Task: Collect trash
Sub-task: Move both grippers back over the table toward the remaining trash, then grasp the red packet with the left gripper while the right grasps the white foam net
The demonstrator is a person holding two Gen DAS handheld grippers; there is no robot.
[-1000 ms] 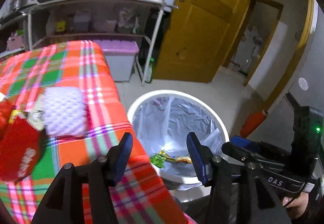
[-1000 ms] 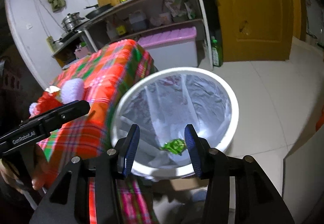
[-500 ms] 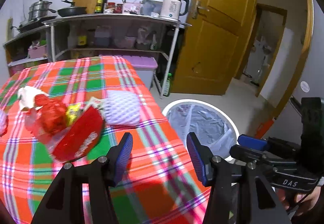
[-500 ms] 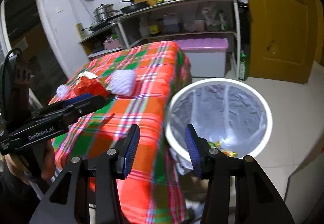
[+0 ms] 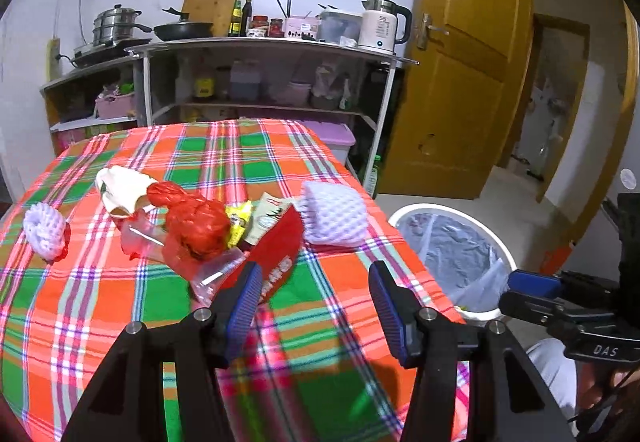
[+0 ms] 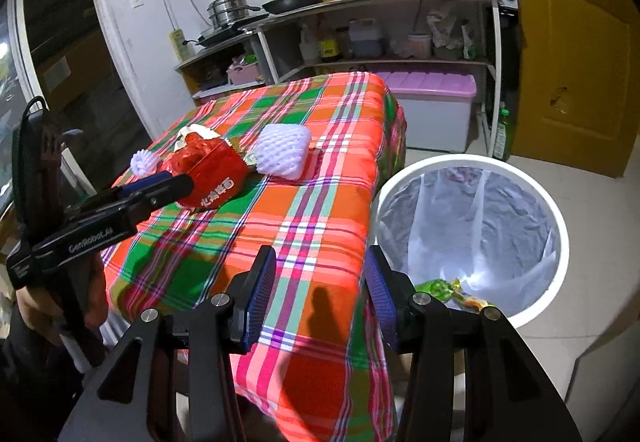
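Observation:
Trash lies on the plaid tablecloth (image 5: 100, 306): a white foam fruit net (image 5: 334, 218), a red packet (image 5: 280, 256), a red plastic bag (image 5: 196, 222), a small foam net (image 5: 42, 228) and crumpled paper (image 5: 120, 186). My left gripper (image 5: 316, 304) is open and empty above the cloth, just short of the red packet. My right gripper (image 6: 316, 298) is open and empty over the table's near corner, beside the white bin (image 6: 556, 242). The bin has a clear liner and a green wrapper (image 6: 440, 288) inside. The foam net (image 6: 282, 150) and red packet (image 6: 216, 178) also show in the right wrist view.
A metal shelf unit (image 5: 260, 50) with pans, bottles and a kettle (image 5: 382, 26) stands behind the table. A purple-lidded storage box (image 6: 432, 110) sits under it. A yellow door (image 5: 464, 82) is at the right. The bin (image 5: 452, 242) stands on the tiled floor by the table's right edge.
Both grippers have pulled up and back from over the bin toward the table. The left one now faces the trash pile. Both stay open and empty.

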